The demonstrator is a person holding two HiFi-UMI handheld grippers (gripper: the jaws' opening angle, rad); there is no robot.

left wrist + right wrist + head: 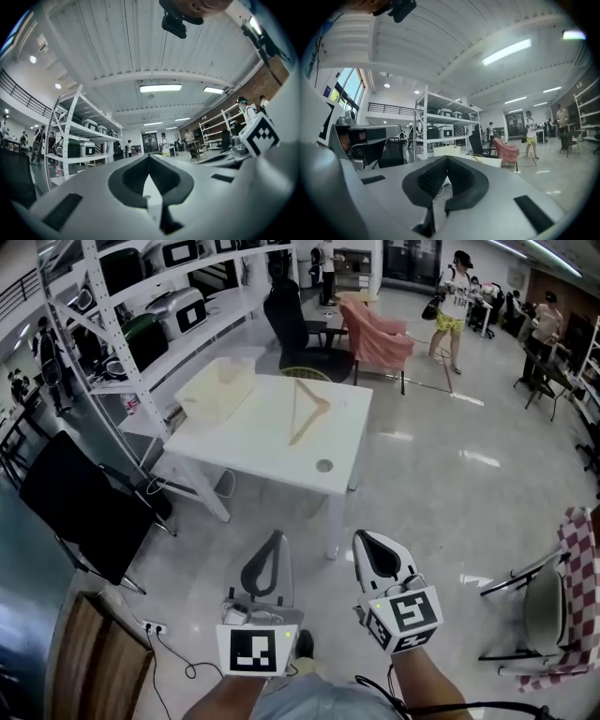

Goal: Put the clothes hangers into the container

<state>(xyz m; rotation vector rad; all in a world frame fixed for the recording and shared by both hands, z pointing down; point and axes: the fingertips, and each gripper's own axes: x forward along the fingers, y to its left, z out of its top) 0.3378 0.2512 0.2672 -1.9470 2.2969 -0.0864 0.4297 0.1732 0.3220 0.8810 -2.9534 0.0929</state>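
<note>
A wooden clothes hanger [307,411] lies flat on the white table [272,451] ahead of me. A pale translucent container [218,390] stands on the table's left part, apart from the hanger. Both grippers are held low over the floor, well short of the table's near edge. In the head view my left gripper [272,538] has its jaws together with nothing between them, as its own view confirms [149,158]. Beside it, my right gripper [367,540] is shut and empty too [446,158]. The container [446,151] shows small beyond the right jaws.
White metal shelving [141,324] with boxes runs along the left. A black office chair [84,507] stands left of the table, another black chair [295,329] and a pink-draped chair [375,334] behind it. A checked chair [572,596] is at right. A person [453,306] walks far back.
</note>
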